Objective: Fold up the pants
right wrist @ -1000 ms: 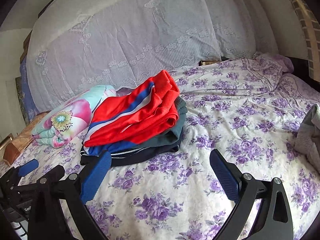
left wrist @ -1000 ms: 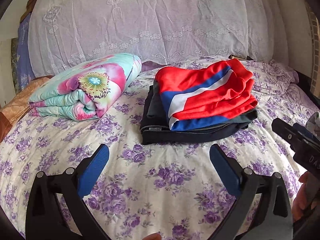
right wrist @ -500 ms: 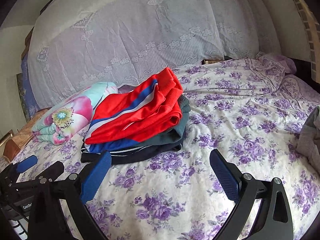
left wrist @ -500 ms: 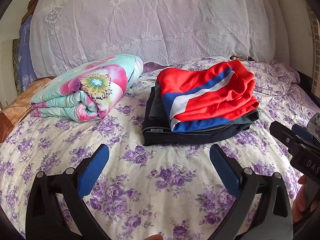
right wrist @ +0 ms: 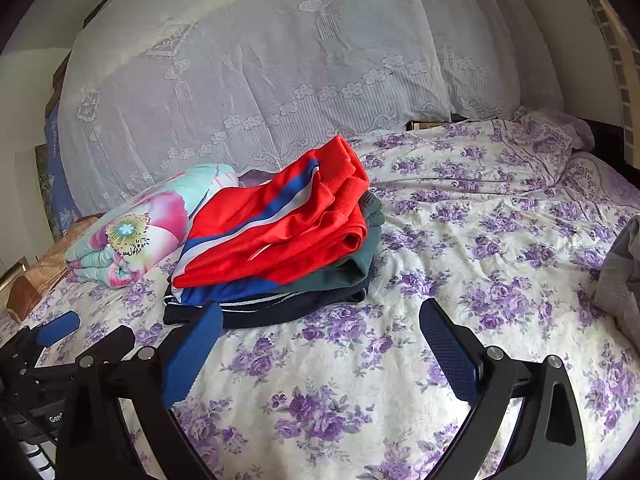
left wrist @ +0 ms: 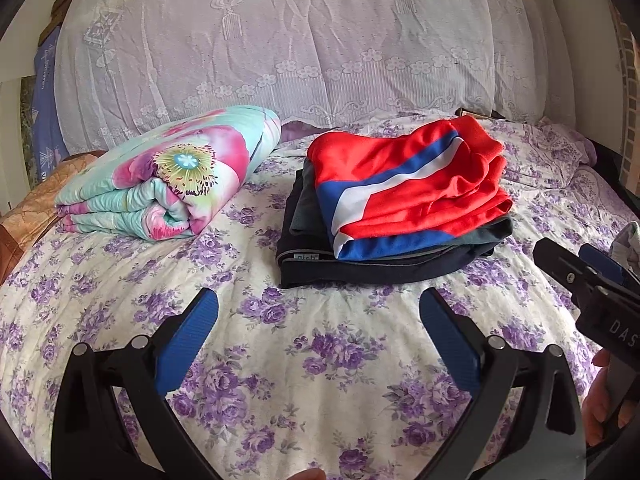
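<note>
You have open bedspread (left wrist: 320,344) right ahead. Beyond it the stack of folded pants (left wrist: 396,204) blocks the way, the rolled quilt (left wrist: 172,184) sits left, grey cloth (right wrist: 620,276) right.

A: Right wrist view, what's on the bed (right wrist: 460,240)?

B: Stack (right wrist: 276,240) of folded clothes left of centre. Red pants (right wrist: 280,220) with a blue-white stripe on top, a grey-green piece under them, dark ones at the bottom.

A: Around the stack?

B: Quilt (right wrist: 140,224), folded, touching the stack's left side. Lace cover (right wrist: 280,60) behind it. Grey garment (right wrist: 620,272) well to its right, at the frame edge, cut off.

A: Grippers?

B: Right gripper (right wrist: 320,344) in front of the stack, jaws wide apart, nothing between them, left pad overlapping the stack's front edge. Left gripper (right wrist: 86,332) near the stack's lower left, fingers apart, nothing visible between them.
</note>
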A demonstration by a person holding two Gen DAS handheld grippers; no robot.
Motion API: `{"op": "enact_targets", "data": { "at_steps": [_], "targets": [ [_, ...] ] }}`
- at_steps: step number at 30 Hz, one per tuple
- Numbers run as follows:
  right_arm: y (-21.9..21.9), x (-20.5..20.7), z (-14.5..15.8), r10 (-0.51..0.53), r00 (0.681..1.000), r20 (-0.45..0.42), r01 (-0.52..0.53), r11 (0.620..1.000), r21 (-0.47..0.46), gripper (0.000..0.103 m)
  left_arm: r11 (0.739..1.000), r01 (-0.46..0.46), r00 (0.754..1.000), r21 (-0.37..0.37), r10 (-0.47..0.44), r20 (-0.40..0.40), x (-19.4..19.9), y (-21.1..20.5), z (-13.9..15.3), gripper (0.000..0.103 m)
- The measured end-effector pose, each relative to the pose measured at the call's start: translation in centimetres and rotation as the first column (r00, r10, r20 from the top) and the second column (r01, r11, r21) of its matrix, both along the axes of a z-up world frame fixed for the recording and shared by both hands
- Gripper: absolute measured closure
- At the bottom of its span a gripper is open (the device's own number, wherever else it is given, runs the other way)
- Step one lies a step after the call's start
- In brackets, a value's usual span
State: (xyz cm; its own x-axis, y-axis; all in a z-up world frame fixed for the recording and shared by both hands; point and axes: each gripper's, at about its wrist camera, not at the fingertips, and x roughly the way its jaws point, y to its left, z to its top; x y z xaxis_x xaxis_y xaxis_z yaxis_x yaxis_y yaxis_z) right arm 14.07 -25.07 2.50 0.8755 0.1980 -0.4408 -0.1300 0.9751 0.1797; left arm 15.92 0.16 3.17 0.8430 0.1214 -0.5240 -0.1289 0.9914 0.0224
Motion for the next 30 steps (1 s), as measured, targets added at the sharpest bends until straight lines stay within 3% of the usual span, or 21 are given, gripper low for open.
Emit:
{"op": "enact_targets", "data": {
  "at_steps": [30],
  "targets": [
    [-0.04, 0.11, -0.08, -0.001, 1.000, -0.004, 0.001, 1.000, 0.001, 0.004, 1.000, 0.007, 1.000, 0.000, -0.007, -0.008, -0.02, -0.09, 0.04, 0.005]
  ]
}}
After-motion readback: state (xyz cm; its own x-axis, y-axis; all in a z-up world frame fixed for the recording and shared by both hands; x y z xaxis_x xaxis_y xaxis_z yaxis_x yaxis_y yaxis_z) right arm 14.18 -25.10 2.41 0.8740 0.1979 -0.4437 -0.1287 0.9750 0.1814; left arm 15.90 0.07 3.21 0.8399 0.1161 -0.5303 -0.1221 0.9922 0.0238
